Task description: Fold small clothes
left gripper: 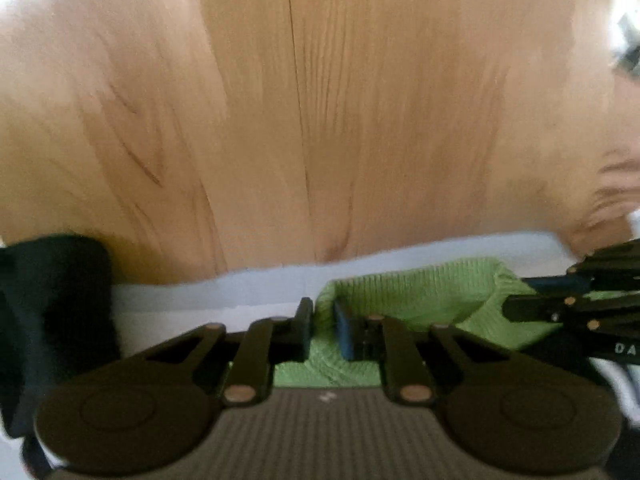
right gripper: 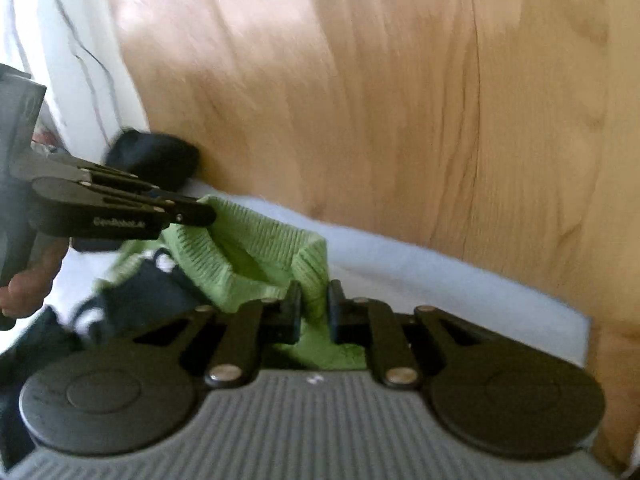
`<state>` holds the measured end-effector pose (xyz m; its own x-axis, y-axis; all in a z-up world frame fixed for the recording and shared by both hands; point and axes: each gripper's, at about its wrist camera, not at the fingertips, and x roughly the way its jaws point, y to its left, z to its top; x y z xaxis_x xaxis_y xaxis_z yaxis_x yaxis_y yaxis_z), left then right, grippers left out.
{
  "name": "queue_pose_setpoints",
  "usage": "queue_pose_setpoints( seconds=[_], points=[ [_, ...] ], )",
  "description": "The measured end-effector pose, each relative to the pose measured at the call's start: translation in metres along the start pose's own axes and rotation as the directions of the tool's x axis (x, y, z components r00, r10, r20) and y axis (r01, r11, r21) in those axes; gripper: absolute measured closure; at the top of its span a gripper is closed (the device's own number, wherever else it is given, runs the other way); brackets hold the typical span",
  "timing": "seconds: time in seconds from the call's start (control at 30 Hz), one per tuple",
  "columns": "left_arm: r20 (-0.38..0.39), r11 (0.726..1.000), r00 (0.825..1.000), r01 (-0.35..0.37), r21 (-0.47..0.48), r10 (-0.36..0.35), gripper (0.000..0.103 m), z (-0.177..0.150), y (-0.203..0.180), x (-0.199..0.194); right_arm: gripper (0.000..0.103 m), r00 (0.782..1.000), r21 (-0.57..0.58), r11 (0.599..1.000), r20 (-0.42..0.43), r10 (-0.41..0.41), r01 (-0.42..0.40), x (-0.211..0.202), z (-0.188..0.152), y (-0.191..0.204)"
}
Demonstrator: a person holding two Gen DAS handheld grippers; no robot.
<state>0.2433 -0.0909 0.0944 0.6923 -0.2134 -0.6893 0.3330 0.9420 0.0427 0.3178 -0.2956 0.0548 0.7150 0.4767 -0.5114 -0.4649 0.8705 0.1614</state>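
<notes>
Between my two grippers hung the green knitted garment (left gripper: pixel 420 300), a small ribbed piece stretched just above the pale cloth (left gripper: pixel 248 292) that covered the near part of the wooden surface (left gripper: pixel 320 100). My left gripper (left gripper: pixel 323 328) had its jaws drawn together on one ribbed edge of the knit; fabric showed between the pads and bunched below them. My right gripper (right gripper: pixel 314 312) was clamped likewise on another edge, green knit pinched in the narrow gap between its fingers. From the right wrist view, the left gripper (right gripper: pixel 200 212) reached in from the side, carried by a hand (right gripper: pixel 28 280), and the garment's open ribbed hem sagged between the two holds. A dark folded item (right gripper: pixel 154 158) sat at the cloth's far edge, beside a white wall or frame (right gripper: pixel 72 40); further dark fabric with white marks (right gripper: pixel 132 300) lay under the green piece, though blur prevented me from saying what it was.

I judged the step in hand to be the carry or the fold itself: both edges were gripped, the knit was off the cloth, and no crease had been laid yet. The next move called for keeping both grips firm, holding the span taut enough to prevent sagging, bringing the held edge over the rest of the garment, and lowering it squarely before letting go.
</notes>
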Motion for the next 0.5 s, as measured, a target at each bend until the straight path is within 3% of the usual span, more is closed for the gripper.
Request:
queue_pose_setpoints(
  seconds=[0.1,0.27,0.4,0.5],
  points=[
    [0.099,0.999,0.994,0.039,0.006,-0.039,0.091,-0.018,-0.003,-0.061,0.087,0.996,-0.085,0.996,0.083,0.010,-0.003,-0.055,-0.009,0.039],
    [0.223,0.993,0.968,0.114,0.004,-0.112,0.091,-0.080,0.002,-0.152,0.087,0.985,-0.242,0.970,0.173,0.028,0.015,-0.133,-0.056,0.113],
    [0.247,0.983,0.954,0.182,-0.020,-0.172,0.091,-0.142,0.006,-0.194,0.087,0.982,-0.312,0.950,0.187,0.039,0.022,-0.174,-0.119,0.160],
    [0.225,0.976,0.954,0.214,-0.042,-0.200,0.090,-0.184,0.001,-0.212,0.087,0.988,-0.316,0.948,0.156,0.015,0.035,-0.181,-0.165,0.176]
  ],
)
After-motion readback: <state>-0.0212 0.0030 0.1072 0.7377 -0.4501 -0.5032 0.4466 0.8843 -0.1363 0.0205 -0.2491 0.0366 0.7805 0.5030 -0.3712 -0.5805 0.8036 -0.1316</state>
